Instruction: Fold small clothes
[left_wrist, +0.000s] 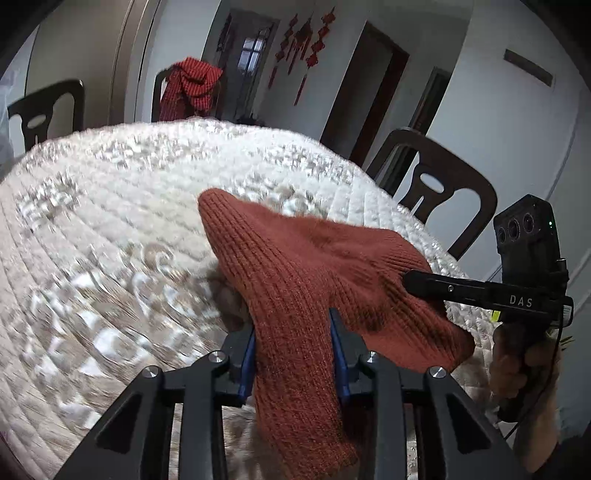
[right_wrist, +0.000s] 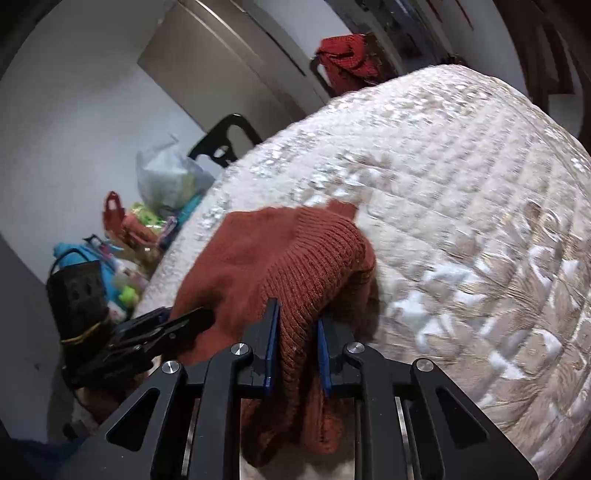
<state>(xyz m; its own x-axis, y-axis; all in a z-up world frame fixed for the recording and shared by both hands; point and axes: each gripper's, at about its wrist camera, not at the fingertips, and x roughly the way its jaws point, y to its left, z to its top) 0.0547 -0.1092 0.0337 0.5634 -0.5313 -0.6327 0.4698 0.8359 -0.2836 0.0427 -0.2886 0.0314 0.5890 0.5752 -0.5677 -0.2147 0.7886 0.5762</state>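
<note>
Knitwear fills both views: your left gripper (left_wrist: 293, 343) is clamped on a bunched fold of the rust-red knit garment (left_wrist: 303, 266), and your right gripper (right_wrist: 297, 343) pinches another fold of it. The garment hangs between them over the quilted cream surface (left_wrist: 110, 206). Dark chairs (left_wrist: 439, 192) stand beside the surface.

- The left wrist view is looking close along its hand-held gripper (left_wrist: 293, 345) across the quilted desk (left_wrist: 110, 229).
- The right wrist view is facing the same desk (right_wrist: 461, 206) from beside it; both are sharing the rust knit (left_wrist: 295, 266).
</note>
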